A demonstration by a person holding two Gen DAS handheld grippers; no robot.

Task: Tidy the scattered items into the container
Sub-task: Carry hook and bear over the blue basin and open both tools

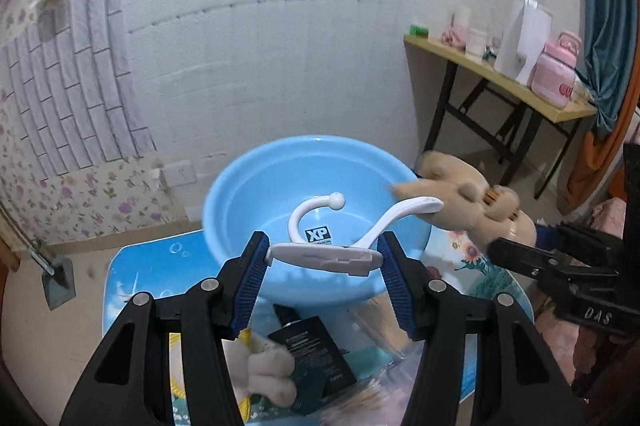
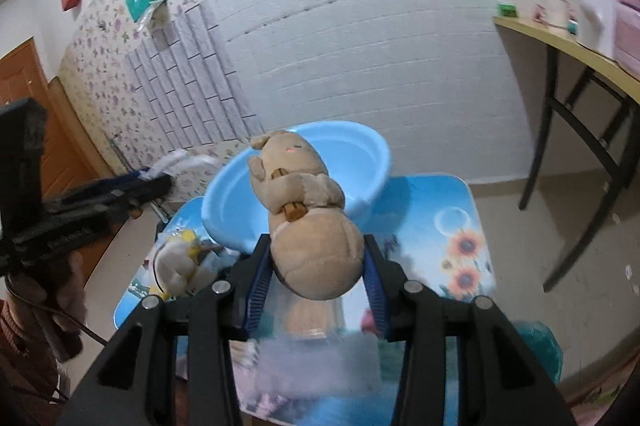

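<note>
A light blue basin stands on a small printed table. My left gripper is shut on a white plastic hanger and holds it over the basin's near rim. My right gripper is shut on a tan plush toy and holds it above the basin. The plush also shows in the left wrist view at the basin's right rim, with the right gripper behind it. The left gripper with the hanger shows at left in the right wrist view.
On the table in front of the basin lie a black box, a cream and yellow plush and a clear plastic bag. A wooden side table with pink items stands at right by a teal curtain.
</note>
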